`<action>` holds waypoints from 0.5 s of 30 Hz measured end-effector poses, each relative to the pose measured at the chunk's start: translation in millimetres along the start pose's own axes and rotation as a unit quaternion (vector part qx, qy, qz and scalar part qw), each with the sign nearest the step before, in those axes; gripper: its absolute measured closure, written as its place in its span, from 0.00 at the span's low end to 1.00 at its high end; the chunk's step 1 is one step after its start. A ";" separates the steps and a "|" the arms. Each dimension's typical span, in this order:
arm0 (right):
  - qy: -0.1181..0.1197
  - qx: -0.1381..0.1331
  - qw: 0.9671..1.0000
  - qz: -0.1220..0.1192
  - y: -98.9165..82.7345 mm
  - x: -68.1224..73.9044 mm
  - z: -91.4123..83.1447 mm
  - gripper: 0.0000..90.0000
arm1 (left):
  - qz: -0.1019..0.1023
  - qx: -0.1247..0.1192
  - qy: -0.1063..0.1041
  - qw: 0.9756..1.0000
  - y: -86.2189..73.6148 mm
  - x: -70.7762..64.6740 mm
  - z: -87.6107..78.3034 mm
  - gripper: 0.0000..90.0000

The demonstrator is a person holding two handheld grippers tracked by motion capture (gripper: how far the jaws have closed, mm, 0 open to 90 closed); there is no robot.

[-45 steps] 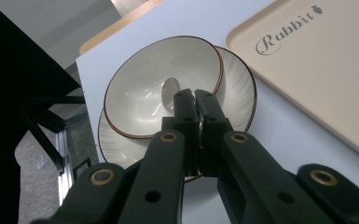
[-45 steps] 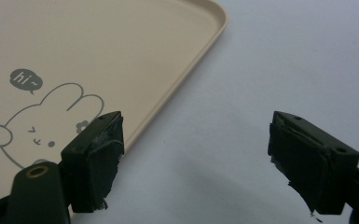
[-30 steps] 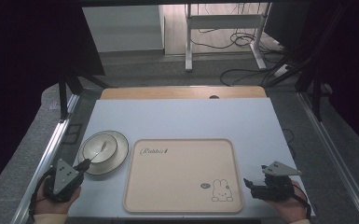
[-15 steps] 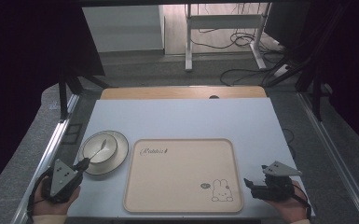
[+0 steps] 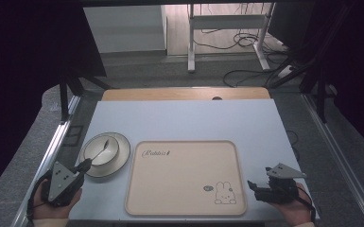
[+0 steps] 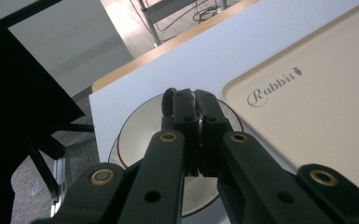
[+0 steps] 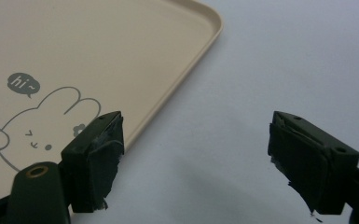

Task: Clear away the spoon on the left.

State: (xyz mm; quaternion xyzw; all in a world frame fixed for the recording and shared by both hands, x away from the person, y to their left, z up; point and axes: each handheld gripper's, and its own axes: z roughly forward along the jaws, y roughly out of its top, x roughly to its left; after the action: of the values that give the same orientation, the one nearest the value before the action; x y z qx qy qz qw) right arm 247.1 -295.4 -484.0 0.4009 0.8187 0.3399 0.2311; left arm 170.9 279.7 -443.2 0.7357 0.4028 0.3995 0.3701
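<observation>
Bare tray (image 5: 184,177) mid-table, bowl on plate (image 5: 105,153) crowding its left edge — far tabletop (image 5: 184,118) open

Left gripper (image 5: 83,165) sits at the near left, held in the left hand (image 5: 52,201), jaws pressed together, pointing forward and right. Right gripper (image 5: 251,185), held in the right hand (image 5: 295,210), points left, jaws wide apart.

My left gripper (image 5: 86,164) has edged forward toward 1 o'clock, and its closed tips now reach over the near rim of the plate (image 5: 121,158), where a second ago they sat just short of it. My left hand (image 5: 52,198) has slid slightly toward 12 o'clock along the surface (image 5: 184,118).
</observation>
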 end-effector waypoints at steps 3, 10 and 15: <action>-0.001 -0.001 1.000 0.001 -0.2 -0.8 -0.3 0.20 | 0.000 -0.003 -0.003 1.000 1.3 -1.0 -0.4 1.00; -0.001 -0.003 1.000 -0.001 0.1 -0.1 -0.6 0.20 | -0.002 -0.012 -0.014 1.000 3.8 -5.5 0.3 1.00; -0.003 -0.006 1.000 0.000 0.9 0.5 -1.3 0.19 | 0.003 -0.012 -0.022 1.000 5.7 -9.4 1.1 1.00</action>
State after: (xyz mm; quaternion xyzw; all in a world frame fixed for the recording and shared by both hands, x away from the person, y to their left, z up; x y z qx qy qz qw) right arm 246.4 -295.1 -482.6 0.4005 0.8158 0.3439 0.2363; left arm 170.1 268.9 -441.4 0.7409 0.3872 0.3891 0.3869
